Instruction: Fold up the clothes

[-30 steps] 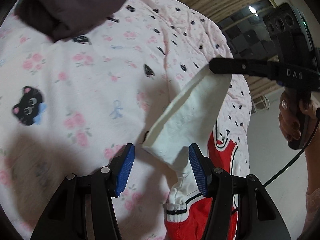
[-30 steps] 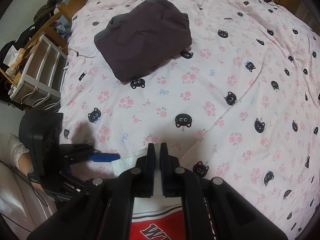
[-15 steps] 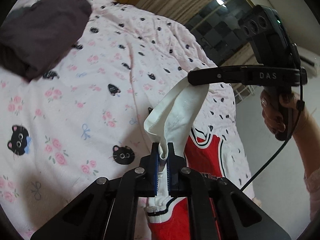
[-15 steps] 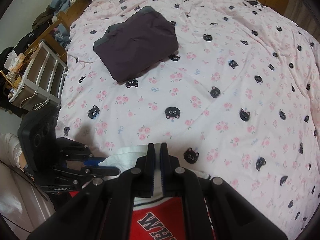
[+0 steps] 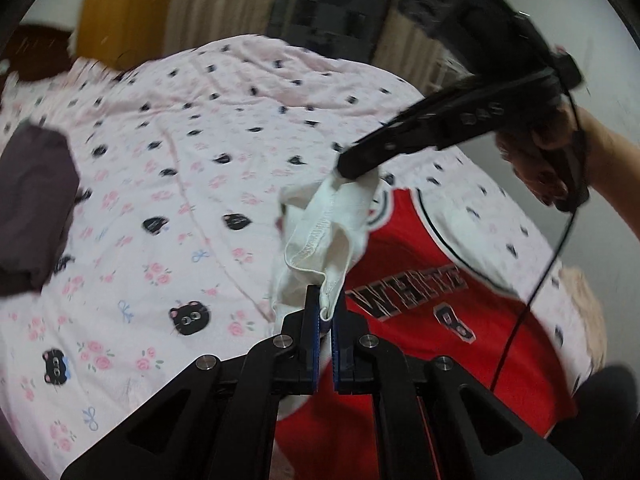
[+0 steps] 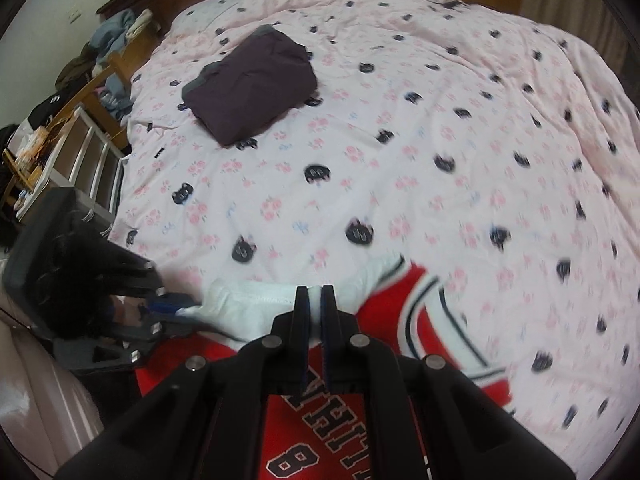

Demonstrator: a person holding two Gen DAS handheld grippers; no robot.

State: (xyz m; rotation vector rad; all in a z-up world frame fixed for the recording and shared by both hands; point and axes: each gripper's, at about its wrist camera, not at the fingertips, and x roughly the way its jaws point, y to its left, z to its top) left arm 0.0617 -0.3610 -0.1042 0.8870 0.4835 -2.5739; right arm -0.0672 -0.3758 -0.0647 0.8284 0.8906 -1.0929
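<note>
A red and white jersey (image 5: 432, 304) with black lettering hangs above the bed, its white sleeve (image 5: 324, 240) stretched between both grippers. My left gripper (image 5: 326, 314) is shut on the lower hem of that sleeve. The right gripper (image 5: 352, 168) pinches the sleeve's upper end, held by a hand (image 5: 536, 160). In the right wrist view my right gripper (image 6: 316, 300) is shut on white fabric, with the jersey (image 6: 384, 344) spread below and the left gripper (image 6: 168, 306) at the left holding the sleeve (image 6: 244, 304).
A folded dark purple garment (image 6: 252, 88) lies on the pink cat-print bedspread (image 6: 440, 140) farther up the bed. A white shelf unit (image 6: 84, 160) and piled clothes (image 6: 112, 52) stand beside the bed on the left.
My left gripper went from open around the sleeve to shut on it. Both grippers then lifted and pulled back, bringing the jersey's front into view.
</note>
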